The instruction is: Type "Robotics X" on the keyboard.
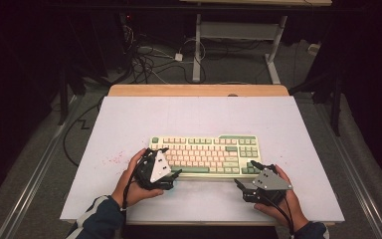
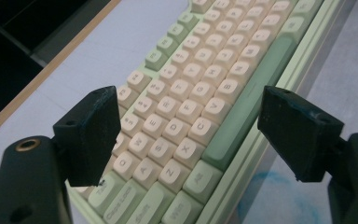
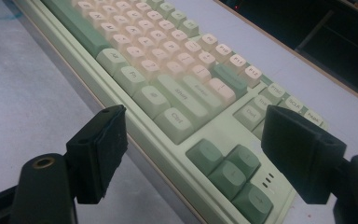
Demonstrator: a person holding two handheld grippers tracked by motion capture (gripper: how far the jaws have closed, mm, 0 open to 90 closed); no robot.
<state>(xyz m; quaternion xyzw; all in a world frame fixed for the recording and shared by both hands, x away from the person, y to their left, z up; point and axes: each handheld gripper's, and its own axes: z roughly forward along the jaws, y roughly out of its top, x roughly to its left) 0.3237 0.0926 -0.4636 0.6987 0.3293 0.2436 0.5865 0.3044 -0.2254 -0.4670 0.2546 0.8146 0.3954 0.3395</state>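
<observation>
The keyboard (image 1: 205, 155) is being flanked by the left gripper (image 2: 186, 135) and right gripper (image 3: 193, 154) — both released, nothing grasped — so gripping is judged still pending.

Keyboard (image 1: 206, 154) on white table (image 1: 189, 114)

1. I see the keyboard (image 1: 205, 155) lying on the table (image 1: 129, 124), near the middle and toward my edge.
2. My left gripper (image 1: 171, 178) sits at the keyboard's near left corner, its jaws above the left-hand keys.
3. My right gripper (image 1: 245, 179) sits at the near right corner, just before the arrow keys (image 3: 233, 175).
4. Behind the table, cables (image 1: 149, 59) lie on the floor.
</observation>
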